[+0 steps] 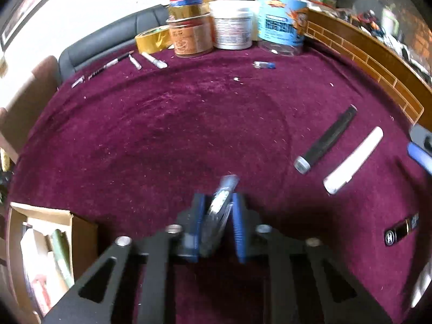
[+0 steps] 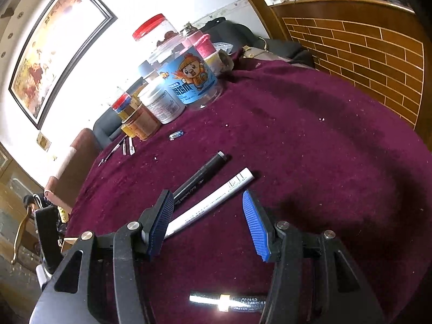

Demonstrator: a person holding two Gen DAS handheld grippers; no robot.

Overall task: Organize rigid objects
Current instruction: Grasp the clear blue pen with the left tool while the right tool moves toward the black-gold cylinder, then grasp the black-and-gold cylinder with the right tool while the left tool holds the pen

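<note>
**Pen clamped on the left, right jaws wide over the row**

My left gripper [image 1: 217, 216] is clenched on a silvery-blue pen [image 1: 220, 205], low in the centre of the left wrist view; the pen sits slanted between the blue pads, its tip poking past them. My right gripper [image 2: 208, 224] is released, nothing between its pads, hanging over the white marker [image 2: 213, 202], with the black marker [image 2: 201, 178] just beside that, up and to the left.

To do this step well I judge I should keep the squeeze firm, since a slanted pen may pivot, and lay it parallel to the two markers, which lie side by side at the right of the left wrist view.

Everything rests on a maroon velvet cloth [image 1: 167, 124] flecked with white crumbs. Jars and tubs [image 1: 235, 24] crowd the upper centre, thin pens [image 1: 118, 62] lie upper left, and a cardboard box [image 1: 46, 248] sits lower left. A brick-patterned wooden counter [image 2: 359, 51] fills the upper right of the right wrist view, and a framed painting [image 2: 51, 51] hangs upper left.
</note>
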